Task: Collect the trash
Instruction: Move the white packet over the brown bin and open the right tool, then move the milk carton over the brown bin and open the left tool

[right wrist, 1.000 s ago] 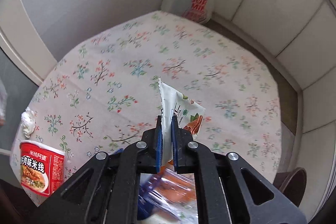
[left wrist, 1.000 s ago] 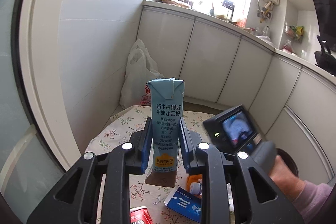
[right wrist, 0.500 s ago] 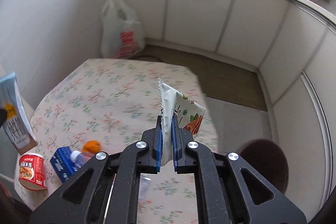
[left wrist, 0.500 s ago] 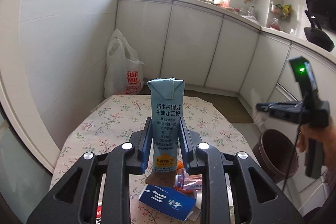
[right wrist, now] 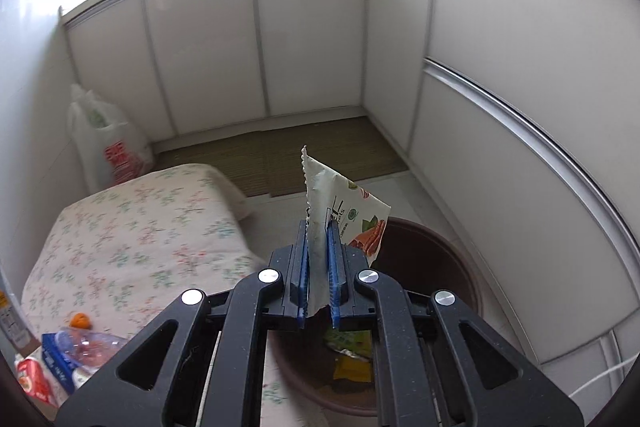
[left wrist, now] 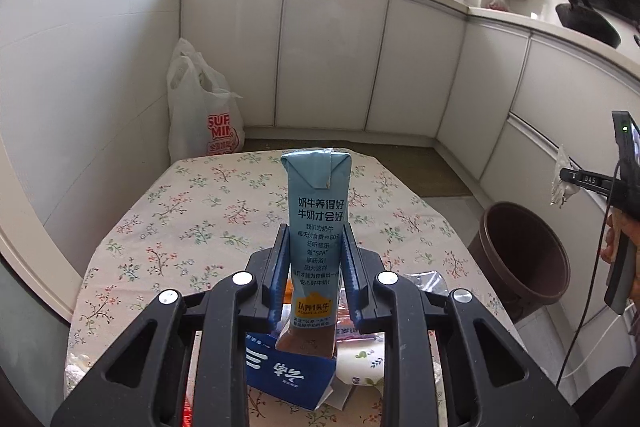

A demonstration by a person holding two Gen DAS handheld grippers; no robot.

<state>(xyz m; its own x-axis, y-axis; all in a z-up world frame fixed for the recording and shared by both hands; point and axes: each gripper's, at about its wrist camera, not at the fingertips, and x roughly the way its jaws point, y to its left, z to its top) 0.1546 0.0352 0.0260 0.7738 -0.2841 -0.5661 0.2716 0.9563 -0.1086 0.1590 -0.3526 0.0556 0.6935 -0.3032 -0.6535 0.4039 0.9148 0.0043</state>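
My left gripper (left wrist: 315, 263) is clamped on a tall light-blue milk carton (left wrist: 316, 227), its blue pads pressing the carton's two sides around the lower half; the carton stands upright between them, held above the table with the floral cloth (left wrist: 192, 219). Below the carton, at the near edge of that table, lie more pieces of trash: a dark-blue box with white lettering (left wrist: 286, 377), a clear wrapper (left wrist: 428, 281) and a bit of something red (left wrist: 188, 407) that I cannot make out.

My right gripper (right wrist: 318, 259) pinches a white snack wrapper (right wrist: 340, 211) with a serrated edge and an orange-red picture on it; the pads are nearly together with only the thin wrapper between them. It is held over the brown round trash bin (right wrist: 436, 259) that stands on the floor just beside the table's right side. Inside the bin I see a yellow packet (right wrist: 352, 373) and a green one (right wrist: 346, 339) on the bottom.

From the left camera that same bin (left wrist: 520, 267) shows to the right of the table, with my right hand (left wrist: 620, 239) and its gripper above it, the wrapper (left wrist: 562, 179) hanging from the tip.

A white plastic bag with red print (left wrist: 200, 115) sits on the floor in the corner beyond the table, against the white cabinet doors (left wrist: 328, 51)
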